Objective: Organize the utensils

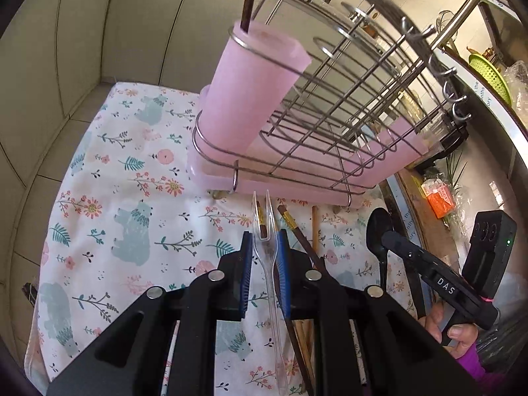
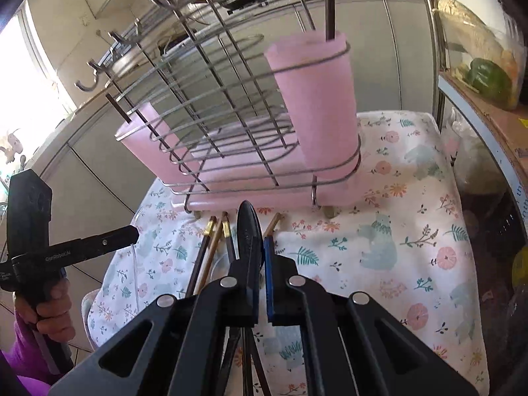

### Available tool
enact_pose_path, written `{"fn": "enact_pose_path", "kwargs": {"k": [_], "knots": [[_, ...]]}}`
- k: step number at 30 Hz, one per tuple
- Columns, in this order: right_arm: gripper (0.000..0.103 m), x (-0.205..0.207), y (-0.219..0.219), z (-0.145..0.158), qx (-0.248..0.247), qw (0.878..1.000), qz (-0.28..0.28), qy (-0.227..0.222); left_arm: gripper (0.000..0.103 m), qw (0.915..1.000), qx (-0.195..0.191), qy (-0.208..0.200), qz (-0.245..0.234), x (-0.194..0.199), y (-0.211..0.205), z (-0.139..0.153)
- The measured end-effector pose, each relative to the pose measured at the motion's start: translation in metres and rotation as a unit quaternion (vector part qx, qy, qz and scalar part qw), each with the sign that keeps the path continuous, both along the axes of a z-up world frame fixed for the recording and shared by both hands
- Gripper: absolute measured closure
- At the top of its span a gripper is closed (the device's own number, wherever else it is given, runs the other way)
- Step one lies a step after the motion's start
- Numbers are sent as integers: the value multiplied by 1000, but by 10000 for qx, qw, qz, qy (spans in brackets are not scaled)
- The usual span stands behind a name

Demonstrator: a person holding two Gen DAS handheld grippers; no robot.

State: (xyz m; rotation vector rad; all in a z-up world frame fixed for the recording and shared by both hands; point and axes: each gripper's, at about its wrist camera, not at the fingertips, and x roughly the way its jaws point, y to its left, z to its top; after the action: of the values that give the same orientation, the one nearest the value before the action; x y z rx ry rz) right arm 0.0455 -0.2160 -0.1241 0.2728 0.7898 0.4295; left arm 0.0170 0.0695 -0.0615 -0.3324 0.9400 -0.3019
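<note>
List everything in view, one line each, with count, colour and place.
Wire dish rack: one, silver, on pink tray, back of cloth.
Plastic holder cups: two, pink, at the rack's ends.
Floral cloth: one, white, covers the table.
Chopsticks: several, dark brown and tan, on cloth before the rack.
Clear plastic fork: one, in left gripper.
Black plastic spoon: one, in right gripper.

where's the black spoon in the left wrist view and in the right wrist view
Left wrist: the black spoon is right of centre, low, at the tip of the right gripper.
Right wrist: the spoon stands at bottom centre, clamped between that gripper's pads.
Shared landmark: the pink cup with a dark stick in it, held in the wire rack.
</note>
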Motion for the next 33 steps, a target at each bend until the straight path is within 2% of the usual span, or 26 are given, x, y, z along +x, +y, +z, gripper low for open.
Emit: {"fn": "enact_pose_path", "kwargs": {"k": [7, 13, 23, 28, 33], "knots": [[101, -13, -16, 42, 315, 9954, -165, -886, 89, 9964, 36, -768, 350, -7, 13, 46], [101, -14, -30, 85, 566, 9823, -405, -1737, 89, 9862, 165, -1531, 610, -11, 21, 100], [101, 0, -61, 152, 1073, 9451, -949, -2939, 89, 9610, 338, -2562, 988, -12, 23, 179], [101, 9, -71, 170, 1186, 9251, -1207, -3400, 89, 9516, 321, -2802, 1223, -4, 26, 203], [101, 20, -76, 174, 1184, 9091, -1394, -3742, 89, 9442, 459, -2956, 1382, 6, 25, 212]]}}
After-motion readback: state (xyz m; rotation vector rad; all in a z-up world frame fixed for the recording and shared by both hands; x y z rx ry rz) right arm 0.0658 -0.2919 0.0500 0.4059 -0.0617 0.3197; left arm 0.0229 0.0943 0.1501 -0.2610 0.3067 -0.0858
